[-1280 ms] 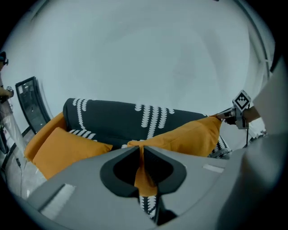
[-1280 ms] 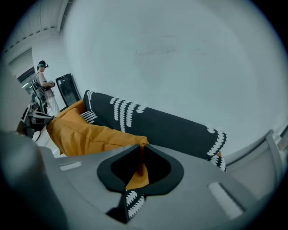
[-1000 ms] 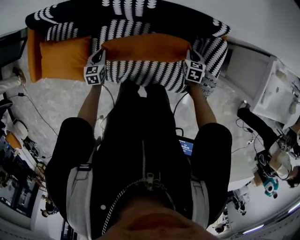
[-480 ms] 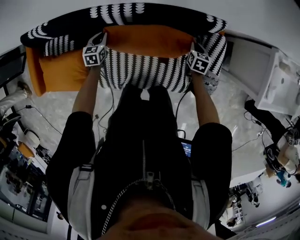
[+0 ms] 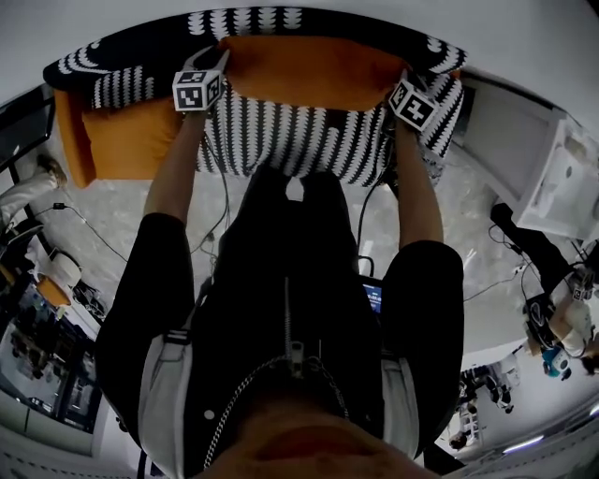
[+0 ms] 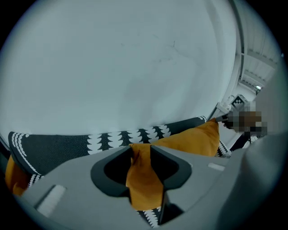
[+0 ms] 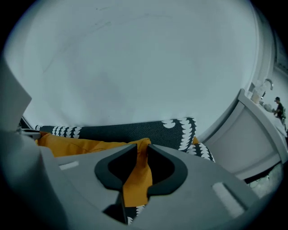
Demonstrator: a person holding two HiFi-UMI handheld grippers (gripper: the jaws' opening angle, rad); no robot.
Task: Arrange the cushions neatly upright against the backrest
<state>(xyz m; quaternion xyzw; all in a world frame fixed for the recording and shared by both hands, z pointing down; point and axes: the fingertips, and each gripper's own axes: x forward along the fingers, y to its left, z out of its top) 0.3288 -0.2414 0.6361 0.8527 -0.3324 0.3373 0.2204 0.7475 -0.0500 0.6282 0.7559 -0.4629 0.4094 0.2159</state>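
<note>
A long orange cushion [image 5: 309, 70] stands along the black-and-white patterned backrest [image 5: 281, 21] of the sofa. My left gripper [image 5: 213, 70] is at the cushion's left end and my right gripper [image 5: 401, 86] at its right end. In the left gripper view a fold of the orange cushion [image 6: 193, 139] fills the gap of the left gripper [image 6: 141, 149], whose jaws are opening. The right gripper view shows the same: the cushion [image 7: 76, 146] has its corner between the jaws of the right gripper [image 7: 141, 147], which are opening too. A second orange cushion [image 5: 126, 140] lies at the sofa's left end.
The patterned seat [image 5: 299, 140] spreads below the held cushion. A white cabinet [image 5: 552, 178] stands to the right of the sofa. Cables [image 5: 75, 220] trail over the light floor on the left. Other people [image 5: 562, 327] are at the lower right.
Both grippers have carried the long cushion up and back, from over the seat's front to the backrest. The view has shifted with them.
</note>
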